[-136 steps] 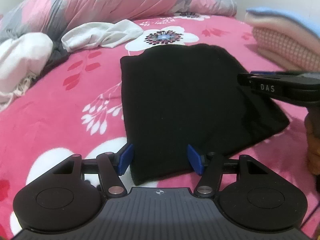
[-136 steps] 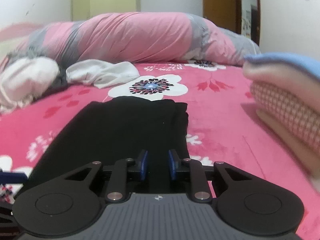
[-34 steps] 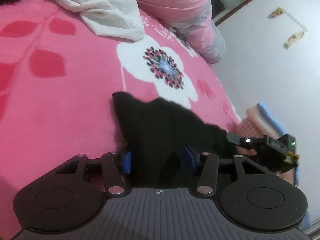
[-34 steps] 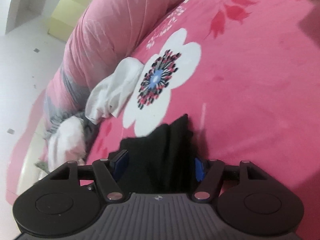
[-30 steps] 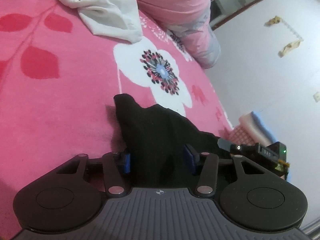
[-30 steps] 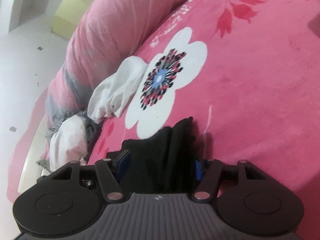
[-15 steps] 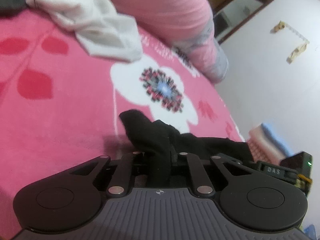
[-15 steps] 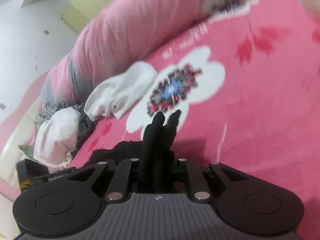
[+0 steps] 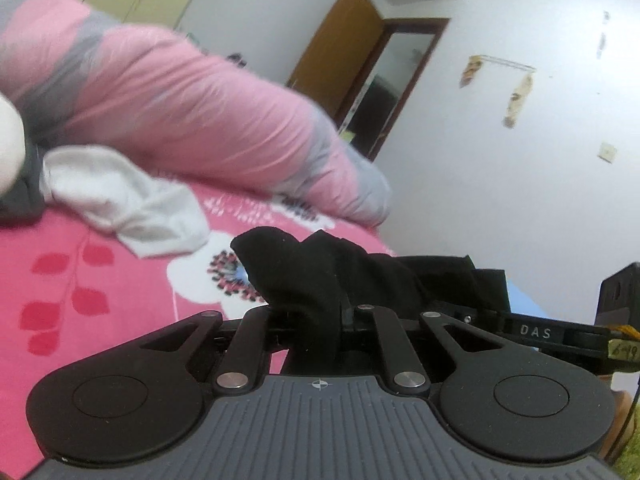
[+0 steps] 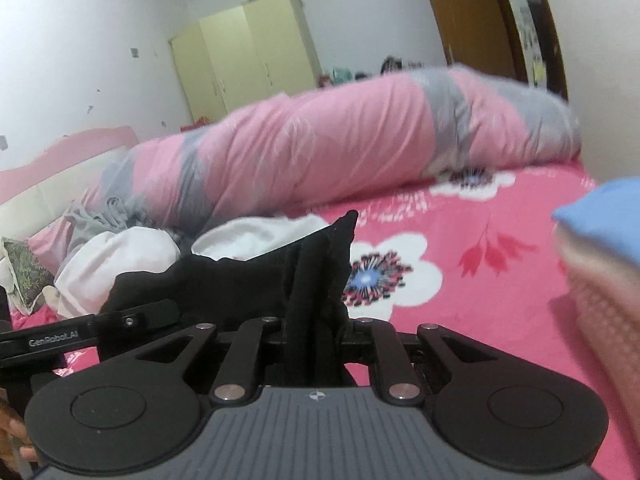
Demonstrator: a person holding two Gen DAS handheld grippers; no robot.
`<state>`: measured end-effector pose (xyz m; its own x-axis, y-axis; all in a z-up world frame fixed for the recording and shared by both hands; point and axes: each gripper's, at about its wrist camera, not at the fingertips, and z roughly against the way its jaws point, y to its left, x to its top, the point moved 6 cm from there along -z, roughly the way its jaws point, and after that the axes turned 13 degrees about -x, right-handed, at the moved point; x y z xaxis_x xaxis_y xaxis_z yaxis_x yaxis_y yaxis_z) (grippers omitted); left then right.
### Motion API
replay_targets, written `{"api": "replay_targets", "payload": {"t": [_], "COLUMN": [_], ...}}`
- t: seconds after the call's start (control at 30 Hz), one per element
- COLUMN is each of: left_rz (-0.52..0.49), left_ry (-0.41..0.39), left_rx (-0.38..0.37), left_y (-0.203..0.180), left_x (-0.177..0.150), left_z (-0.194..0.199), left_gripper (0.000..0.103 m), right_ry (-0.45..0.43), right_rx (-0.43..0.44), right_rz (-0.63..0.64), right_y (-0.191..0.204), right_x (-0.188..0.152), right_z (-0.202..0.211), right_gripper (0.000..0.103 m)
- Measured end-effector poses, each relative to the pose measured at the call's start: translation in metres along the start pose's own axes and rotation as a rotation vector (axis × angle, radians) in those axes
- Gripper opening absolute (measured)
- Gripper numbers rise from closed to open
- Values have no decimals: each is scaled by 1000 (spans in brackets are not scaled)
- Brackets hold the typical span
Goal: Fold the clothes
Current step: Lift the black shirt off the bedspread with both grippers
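Observation:
A folded black garment (image 9: 316, 272) is pinched at one end in my left gripper (image 9: 320, 314), which is shut on it and holds it up off the pink floral bedspread (image 9: 80, 280). My right gripper (image 10: 314, 320) is shut on the other end of the same black garment (image 10: 240, 284). The cloth stretches between the two grippers. The right gripper's body shows at the right of the left wrist view (image 9: 560, 334), and the left gripper's body at the left of the right wrist view (image 10: 80, 332).
A pink and grey rolled duvet (image 10: 320, 140) lies along the far side of the bed. White clothes (image 9: 124, 204) lie in front of it, seen also in the right wrist view (image 10: 120, 256). A stack of folded clothes, blue on top (image 10: 600, 248), stands at the right.
Both grippers closed on the far corners of the black garment and lifted it off the bed. The views have tilted up toward the duvet and walls.

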<state>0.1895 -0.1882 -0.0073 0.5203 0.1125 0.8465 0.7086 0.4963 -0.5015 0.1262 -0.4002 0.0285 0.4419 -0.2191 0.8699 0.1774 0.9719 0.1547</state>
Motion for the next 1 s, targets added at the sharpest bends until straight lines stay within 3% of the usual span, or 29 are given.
{"api": "replay_targets", "payload": {"t": [0.5,1.0], "left_rz": [-161,-275], "left_ry": [-126,-180], "left_rx": [-69,-165], "left_y": [-102,-193], "left_x": [14,13], "left_z": [73,81], "left_gripper": [10,10], "right_ry": [-216,-446], "right_rx": [-95,-160], "right_rz": [125,103], "right_y": [27,-15], "right_x": [6,12], "right_z": [123,228], "right_gripper": [15,15]}}
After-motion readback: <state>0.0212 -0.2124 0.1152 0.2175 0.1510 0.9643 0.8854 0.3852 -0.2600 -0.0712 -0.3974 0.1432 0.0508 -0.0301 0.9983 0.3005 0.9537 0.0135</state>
